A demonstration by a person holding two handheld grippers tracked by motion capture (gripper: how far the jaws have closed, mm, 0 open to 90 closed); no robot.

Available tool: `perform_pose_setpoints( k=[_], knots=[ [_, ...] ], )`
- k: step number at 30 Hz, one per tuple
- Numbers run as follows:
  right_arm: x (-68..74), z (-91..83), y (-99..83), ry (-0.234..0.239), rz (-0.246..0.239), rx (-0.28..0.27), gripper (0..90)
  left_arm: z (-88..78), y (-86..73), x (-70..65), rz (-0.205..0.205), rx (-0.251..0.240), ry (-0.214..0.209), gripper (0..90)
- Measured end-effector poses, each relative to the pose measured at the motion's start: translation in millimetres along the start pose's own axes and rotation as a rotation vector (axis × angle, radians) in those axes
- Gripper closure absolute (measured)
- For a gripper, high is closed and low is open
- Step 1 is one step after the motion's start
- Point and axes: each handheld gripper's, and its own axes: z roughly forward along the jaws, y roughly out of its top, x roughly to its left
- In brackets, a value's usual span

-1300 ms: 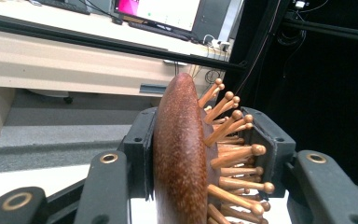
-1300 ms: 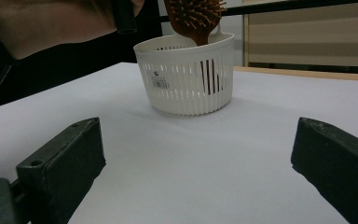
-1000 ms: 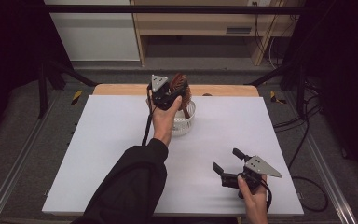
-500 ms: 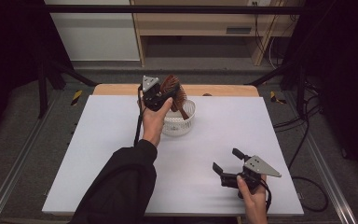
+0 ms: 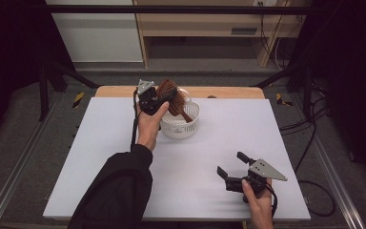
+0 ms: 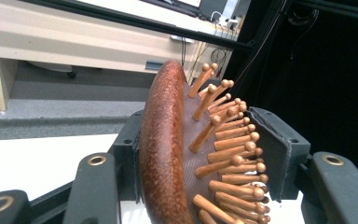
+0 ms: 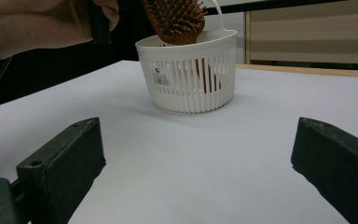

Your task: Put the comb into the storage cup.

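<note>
A brown wooden hairbrush (image 5: 167,91) stands tilted with its handle down inside a white slatted basket (image 5: 181,130) at the table's far middle. My left gripper (image 5: 160,98) holds the brush head just above the basket's left rim. In the left gripper view the brush (image 6: 163,140) sits between the jaws, its back against one pad and its bristle tips touching the other. These jaws have just been opening. Near the front right, my right gripper (image 5: 230,163) stands open over bare table. Its view faces the basket (image 7: 191,79) and brush head (image 7: 175,18).
The white table top (image 5: 100,157) spreads wide around the basket, with a wooden strip (image 5: 228,91) along its far edge. Behind it stand a wooden shelf unit (image 5: 205,28) and cables on the floor. Dark frame bars flank both sides.
My left hand has moved left with the brush head, uncovering the basket; the handle stays inside it. The right gripper has not moved.
</note>
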Motion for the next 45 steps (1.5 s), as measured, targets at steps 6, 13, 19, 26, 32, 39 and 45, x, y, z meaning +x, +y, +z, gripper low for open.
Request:
perform_pose_setpoints(
  k=[6,13,19,26,32,39,45],
  knots=[
    [0.1,0.3,-0.1,0.002,0.0,-0.001,2.8,-3.5,0.3,6.2,0.016,0.006,0.005,40.3],
    [-0.2,0.4,0.0,0.003,0.002,0.0,2.8,-4.8,-0.4,14.8,0.021,0.014,0.004,39.2],
    [0.6,0.6,-0.2,0.009,0.003,0.001,2.8,-5.3,-0.7,17.2,0.027,0.015,-0.002,38.7],
    [1.0,1.5,-0.6,0.008,-0.001,0.003,2.8,-6.5,-1.9,21.4,0.024,0.02,-0.009,38.3],
    [1.4,1.2,-0.7,0.007,0.002,0.004,2.7,-7.6,-3.0,25.4,0.019,0.025,-0.011,38.0],
    [1.5,1.0,-0.6,0.006,0.001,0.003,2.7,-8.9,-6.6,31.3,0.007,0.026,-0.008,37.4],
    [1.9,1.7,-1.0,0.009,-0.003,0.008,2.7,-11.2,-9.6,37.7,-0.01,0.029,-0.005,37.1]
  ],
)
